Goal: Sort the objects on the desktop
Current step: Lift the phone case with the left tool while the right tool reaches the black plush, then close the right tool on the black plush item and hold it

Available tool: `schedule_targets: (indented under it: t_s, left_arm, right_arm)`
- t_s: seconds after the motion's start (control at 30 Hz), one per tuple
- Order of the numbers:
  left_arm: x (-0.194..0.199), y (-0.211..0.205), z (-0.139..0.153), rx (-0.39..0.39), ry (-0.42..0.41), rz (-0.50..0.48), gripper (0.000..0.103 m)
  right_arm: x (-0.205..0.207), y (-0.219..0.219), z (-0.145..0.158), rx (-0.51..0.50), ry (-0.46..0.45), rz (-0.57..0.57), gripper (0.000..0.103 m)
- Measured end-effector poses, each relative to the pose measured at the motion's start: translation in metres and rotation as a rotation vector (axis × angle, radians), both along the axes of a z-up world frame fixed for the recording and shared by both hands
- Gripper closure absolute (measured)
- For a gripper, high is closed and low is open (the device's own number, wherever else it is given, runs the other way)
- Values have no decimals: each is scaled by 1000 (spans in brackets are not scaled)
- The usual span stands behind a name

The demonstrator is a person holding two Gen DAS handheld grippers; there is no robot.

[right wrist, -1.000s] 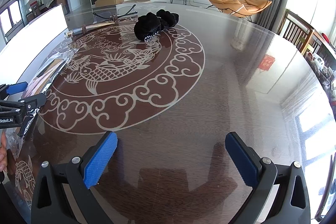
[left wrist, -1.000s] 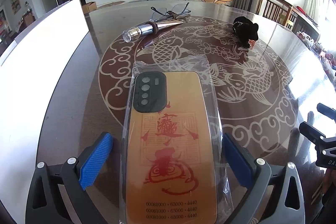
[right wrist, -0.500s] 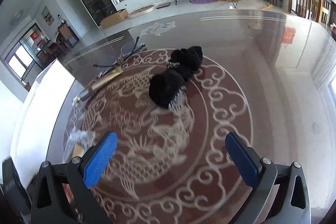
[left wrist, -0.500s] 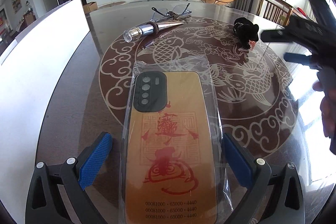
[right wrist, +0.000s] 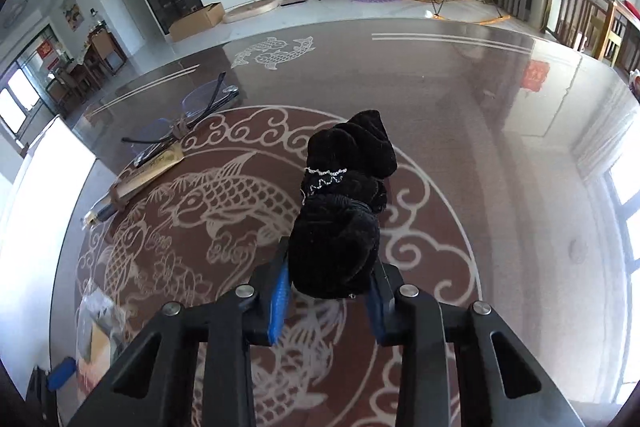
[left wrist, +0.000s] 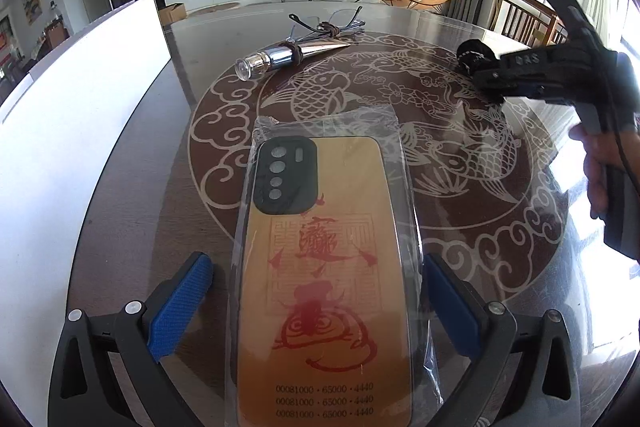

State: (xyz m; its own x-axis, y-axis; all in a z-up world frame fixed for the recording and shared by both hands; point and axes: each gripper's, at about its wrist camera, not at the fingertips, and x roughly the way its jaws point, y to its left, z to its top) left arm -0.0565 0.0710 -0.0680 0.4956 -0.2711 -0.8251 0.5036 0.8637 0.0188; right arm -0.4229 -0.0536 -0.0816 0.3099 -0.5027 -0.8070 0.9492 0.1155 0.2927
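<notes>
A gold phone case (left wrist: 324, 267) with red print and a black camera block lies in a clear plastic sleeve on the glass table (left wrist: 132, 195). My left gripper (left wrist: 316, 307) stands open around its near end, and both blue pads stay clear of the sleeve. Farther right, a black velvet hair tie (right wrist: 340, 227) with a small silver chain rests on the fish pattern. My right gripper (right wrist: 328, 295) is closing its jaws on the tie's near end, and the blue pads press the velvet from both sides. In the left wrist view that gripper hides most of the hair tie (left wrist: 472, 51).
A silver horn-shaped flask (left wrist: 292, 55) with a brown cord lies at the back of the pattern, and folded glasses (left wrist: 332, 25) lie behind it. A large white board (left wrist: 80, 107) stands along the table's left side. A person's hand (left wrist: 600, 171) holds the right gripper's handle.
The right gripper has swung left across the table to the black hair tie and gone from wide open to shut on it. The left gripper and the phone case have not moved.
</notes>
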Motion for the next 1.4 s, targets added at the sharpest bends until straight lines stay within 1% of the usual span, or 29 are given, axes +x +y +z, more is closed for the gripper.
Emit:
schedule_targets:
  t_s: [0.07,0.17,0.27,0.3,0.33,0.37,0.4,0.47,0.57,0.67,0.87,1.0,1.4]
  left_arm:
    - [-1,0,0,1,0,-2,0]
    - [-1,0,0,1,0,-4,0]
    - [-1,-1,0,2,-1,-5,0]
    - [-1,-1,0,2,-1,-5,0]
    - [-1,-1,0,2,-1,-5,0]
    - [-1,-1,0,2,-1,-6,0]
    - [-1,-1,0,2,-1,-6,0]
    - [-1,-1,0,3,-1,-7,0]
    - [-1,-1,0,4,-1,-8,0]
    - [-1,-1,0,4,-1,-10,0]
    - [-1,0,0,5,-1,-12,0]
    - [-1,0,0,4,-2,-13,0]
    - [-1,0,-1,3,-4,-18,0]
  right_arm:
    - [-8,30,-2,-16,-4,53,70]
    - [-15,92,-4,-63,49,123,70]
    - [-20,149,-6,-120,103,154,66]
    - [-19,161,-7,-136,115,156,55]
    - [-19,170,-9,-146,117,155,29]
    - [-19,175,-12,-139,118,151,15]
    - [-17,178,-11,-139,129,143,7]
    - [-19,180,-6,-179,123,129,7]
    - [-18,177,-10,-147,129,128,6]
    - [-19,179,-11,-142,120,137,6]
    - [-16,186,-12,-143,172,128,5]
    - [-11,187,-12,-153,202,133,3]
    - [-15,184,-13,-138,185,126,2]
